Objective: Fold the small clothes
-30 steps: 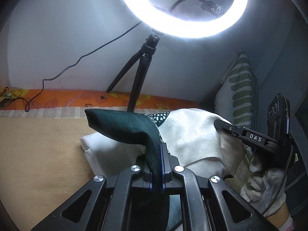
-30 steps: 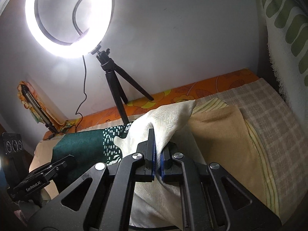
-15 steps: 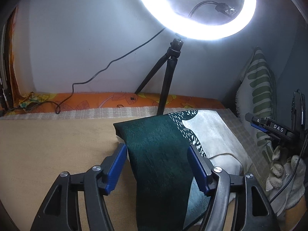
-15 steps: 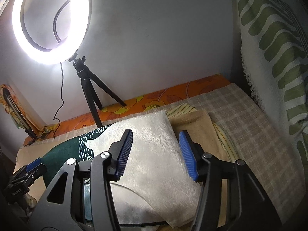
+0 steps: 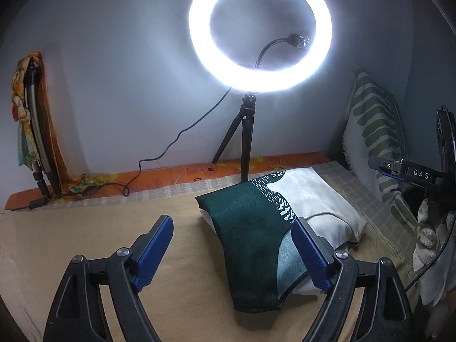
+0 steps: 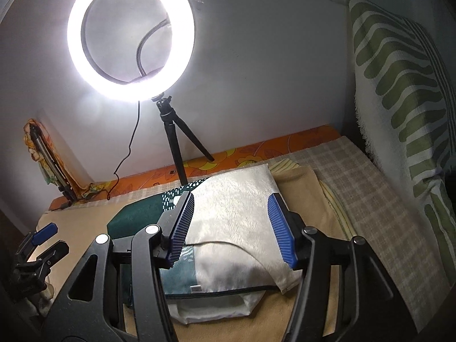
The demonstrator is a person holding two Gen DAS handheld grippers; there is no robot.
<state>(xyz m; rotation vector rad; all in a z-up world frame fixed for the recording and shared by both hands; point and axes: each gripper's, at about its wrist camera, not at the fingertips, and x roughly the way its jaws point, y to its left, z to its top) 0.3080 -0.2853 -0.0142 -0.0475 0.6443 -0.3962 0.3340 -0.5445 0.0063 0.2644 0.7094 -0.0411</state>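
Beneath the ring light [image 5: 260, 32], I am opening both grippers' fingers [image 5: 155, 249], having just released the folded garment [image 5: 250, 239] ahead on the bed [image 5: 85, 228].

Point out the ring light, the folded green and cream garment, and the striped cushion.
ring light [image 5: 196, 37], left wrist view, lit rim.
garment [image 5: 248, 228], left wrist view, green panel.
striped cushion [image 6: 399, 91], right wrist view, patterned face.
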